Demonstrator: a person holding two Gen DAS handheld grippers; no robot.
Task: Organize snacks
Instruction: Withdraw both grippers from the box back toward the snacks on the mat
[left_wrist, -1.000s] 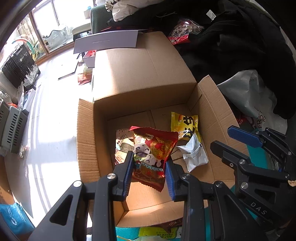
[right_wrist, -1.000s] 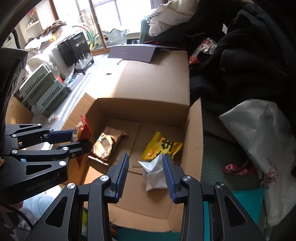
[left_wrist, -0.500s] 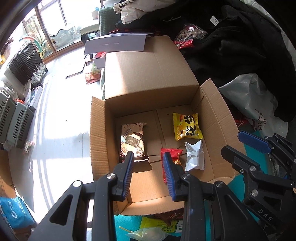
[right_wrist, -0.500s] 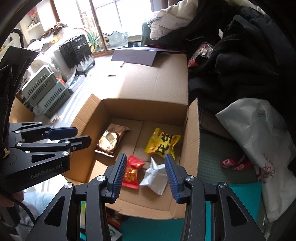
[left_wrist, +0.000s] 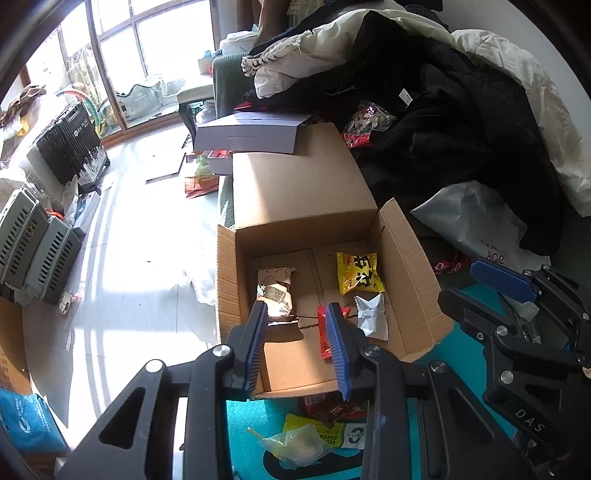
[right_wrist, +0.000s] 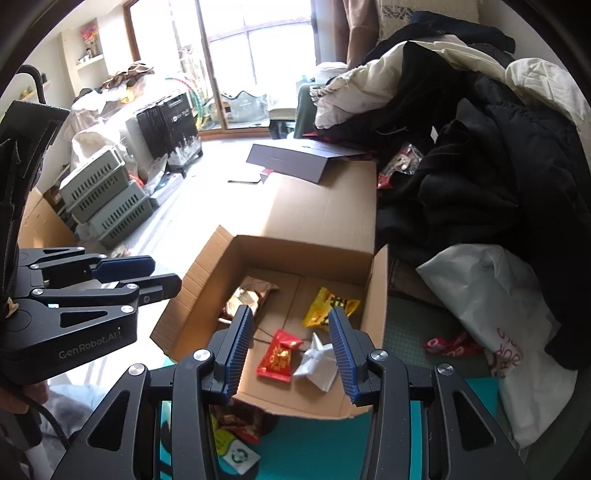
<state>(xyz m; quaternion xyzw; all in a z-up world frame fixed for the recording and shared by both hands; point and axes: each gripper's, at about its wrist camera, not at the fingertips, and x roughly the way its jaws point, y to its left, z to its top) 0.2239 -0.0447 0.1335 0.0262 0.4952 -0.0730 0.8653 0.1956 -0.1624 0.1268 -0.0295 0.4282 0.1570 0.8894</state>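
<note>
An open cardboard box stands on the teal mat with snacks on its floor. They are a brown packet, a yellow packet, a red packet and a white packet. My left gripper hovers above the box's near edge, open, with nothing between its fingers. My right gripper hangs over the same near edge, open and empty. Below it lie the red packet and the white packet. Each gripper shows in the other's view, the right gripper and the left gripper.
More snack packets lie on the teal mat in front of the box. A closed cardboard box stands behind it. Dark clothes and a white plastic bag crowd the right. Grey crates stand on the floor at left.
The red packet that was between my left fingers now lies on the box floor. Both grippers have risen and drawn back from the box.
</note>
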